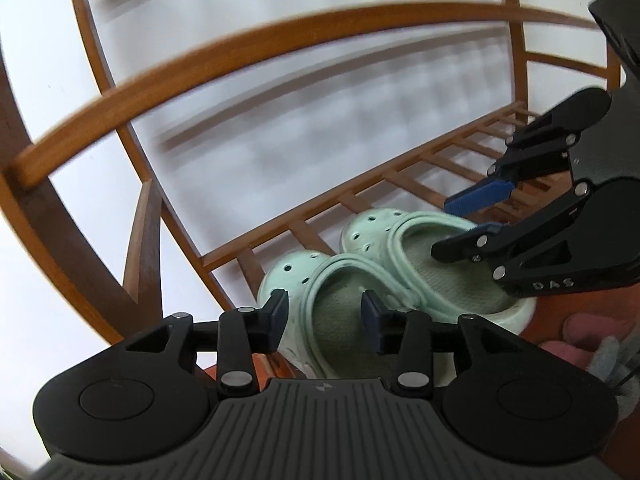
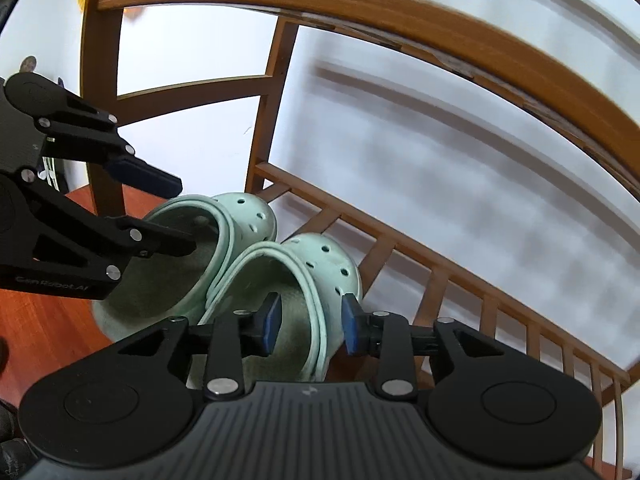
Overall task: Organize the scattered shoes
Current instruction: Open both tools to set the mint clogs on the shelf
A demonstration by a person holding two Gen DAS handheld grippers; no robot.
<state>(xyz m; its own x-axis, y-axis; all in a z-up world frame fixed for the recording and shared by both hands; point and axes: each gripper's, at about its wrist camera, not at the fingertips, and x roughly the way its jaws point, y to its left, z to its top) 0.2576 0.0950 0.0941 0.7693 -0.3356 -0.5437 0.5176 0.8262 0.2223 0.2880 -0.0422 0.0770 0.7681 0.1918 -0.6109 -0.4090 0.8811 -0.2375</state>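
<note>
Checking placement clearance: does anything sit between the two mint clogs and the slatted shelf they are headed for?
Nothing visible blocks them. The left clog and right clog have their toes at the edge of the slatted shelf, and the slats shown carry nothing. Left gripper and right gripper each straddle a clog.

Right claw (image 2: 307,322): fingers parted, blue pads either side of the right clog's (image 2: 304,280) outer wall, one pad inside the shoe; contact not clear.
Left clog (image 2: 208,240): just left of and touching the right one, toes pointing away.
Left claw (image 2: 176,216): far left, fingers parted, lower finger inside the left clog, upper above its rim.
Rack (image 2: 400,248): wooden slatted shelf ahead and right, clogs at its edge.
Floor (image 2: 40,328): red-brown, lower left.
</note>
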